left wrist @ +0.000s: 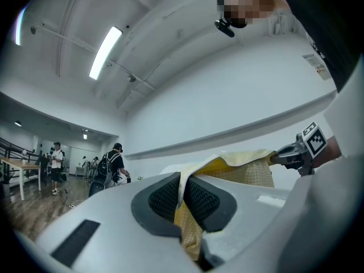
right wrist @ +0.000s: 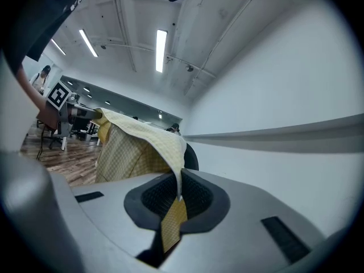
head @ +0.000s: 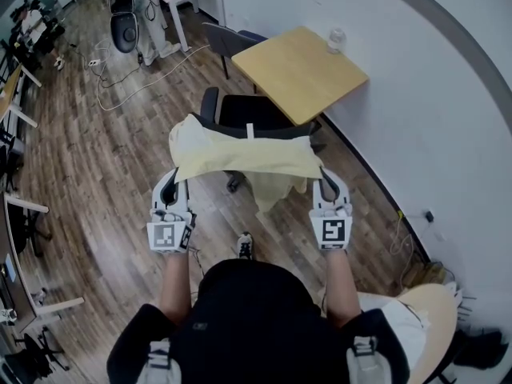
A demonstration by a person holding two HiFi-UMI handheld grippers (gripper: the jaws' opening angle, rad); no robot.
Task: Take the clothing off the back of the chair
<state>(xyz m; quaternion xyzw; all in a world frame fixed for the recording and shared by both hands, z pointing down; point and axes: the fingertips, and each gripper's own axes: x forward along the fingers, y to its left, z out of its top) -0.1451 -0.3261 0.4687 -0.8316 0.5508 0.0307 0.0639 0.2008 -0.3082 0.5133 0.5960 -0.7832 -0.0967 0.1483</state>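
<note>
Nearly done, apparently: the left gripper (head: pixel 173 182) and right gripper (head: pixel 328 182) each clamp the yellow shirt (head: pixel 240 154) stretched between them. Carrying it clear of the chair (head: pixel 250 112) ahead remains.

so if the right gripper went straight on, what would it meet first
The right gripper clamps the yellow garment; past that, probably the black chair, though depth is unclear.

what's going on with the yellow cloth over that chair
A person holds a tool in each hand. The left hand-held gripper and the right hand-held gripper are each shut on an edge of a yellow garment. It is stretched between them above the black office chair, with one part hanging lower in the middle. Whether it has fully cleared the chair back cannot be told from here.
</note>
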